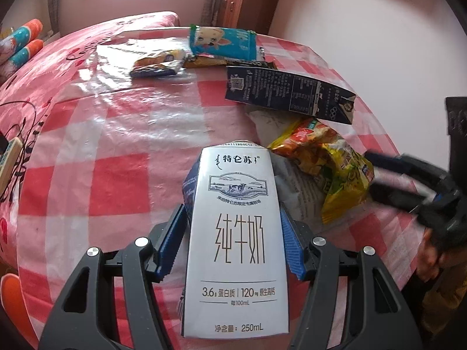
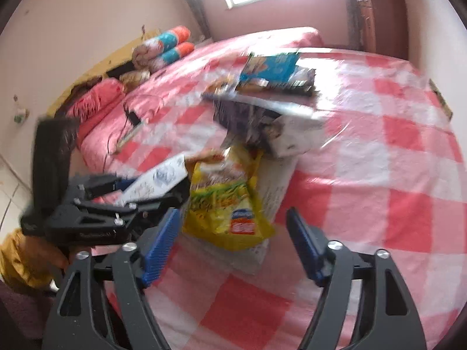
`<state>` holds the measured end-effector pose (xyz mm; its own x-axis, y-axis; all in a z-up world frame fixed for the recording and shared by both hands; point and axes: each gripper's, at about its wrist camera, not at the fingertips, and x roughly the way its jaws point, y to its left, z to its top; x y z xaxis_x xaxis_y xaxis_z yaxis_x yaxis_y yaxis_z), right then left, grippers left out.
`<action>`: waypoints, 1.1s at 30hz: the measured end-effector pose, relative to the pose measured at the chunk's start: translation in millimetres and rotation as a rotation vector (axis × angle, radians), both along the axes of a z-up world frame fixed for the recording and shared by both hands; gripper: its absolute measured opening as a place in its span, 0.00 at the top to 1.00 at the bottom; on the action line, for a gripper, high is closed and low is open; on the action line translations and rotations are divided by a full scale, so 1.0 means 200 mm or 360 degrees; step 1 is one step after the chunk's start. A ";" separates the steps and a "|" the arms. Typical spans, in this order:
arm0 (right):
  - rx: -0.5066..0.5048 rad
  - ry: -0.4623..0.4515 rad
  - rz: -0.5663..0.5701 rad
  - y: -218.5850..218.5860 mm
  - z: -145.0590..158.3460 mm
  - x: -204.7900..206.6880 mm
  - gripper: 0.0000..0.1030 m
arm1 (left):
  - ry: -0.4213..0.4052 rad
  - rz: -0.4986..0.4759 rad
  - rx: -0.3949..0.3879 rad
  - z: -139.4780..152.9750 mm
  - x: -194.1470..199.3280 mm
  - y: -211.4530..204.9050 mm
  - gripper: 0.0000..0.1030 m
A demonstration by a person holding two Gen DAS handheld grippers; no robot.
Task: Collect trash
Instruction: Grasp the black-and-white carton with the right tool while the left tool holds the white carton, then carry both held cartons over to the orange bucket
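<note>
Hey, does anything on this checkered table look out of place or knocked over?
Yes. The dark blue carton lies tipped on its side, one end propped on the crumpled yellow snack bag and papers. Empty wrappers are scattered at the far edge. No spill shows.

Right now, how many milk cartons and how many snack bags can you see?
Milk cartons: 2 - white paper carton held in the left gripper, dark blue carton lying on the checked tablecloth.
Snack bags: 2 - yellow crinkly bag, light blue cartoon bag.
Total: 4
</note>
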<state>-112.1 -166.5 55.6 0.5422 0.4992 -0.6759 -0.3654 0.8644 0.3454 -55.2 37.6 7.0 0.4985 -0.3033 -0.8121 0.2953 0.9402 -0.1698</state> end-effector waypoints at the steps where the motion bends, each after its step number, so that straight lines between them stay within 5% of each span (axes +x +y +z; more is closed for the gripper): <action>1: 0.0011 -0.0032 -0.0018 -0.02 0.04 0.02 0.17 | -0.0003 0.0007 -0.0003 0.00 -0.01 0.01 0.40; 7: 0.0114 -0.0051 -0.0066 -0.10 0.13 0.24 0.14 | -0.0042 0.0074 -0.0024 0.05 0.00 0.09 0.40; 16: 0.0142 0.0146 0.0002 -0.02 -0.01 0.52 0.14 | -0.0062 0.0135 -0.0066 0.08 -0.01 0.18 0.40; 22: 0.0079 0.0207 0.0034 0.01 -0.09 0.57 0.14 | -0.0061 0.0154 -0.0093 0.08 -0.01 0.22 0.40; 33: -0.0217 0.0039 0.0050 0.16 -0.03 0.57 0.14 | -0.0064 0.0186 -0.0122 0.07 -0.03 0.28 0.39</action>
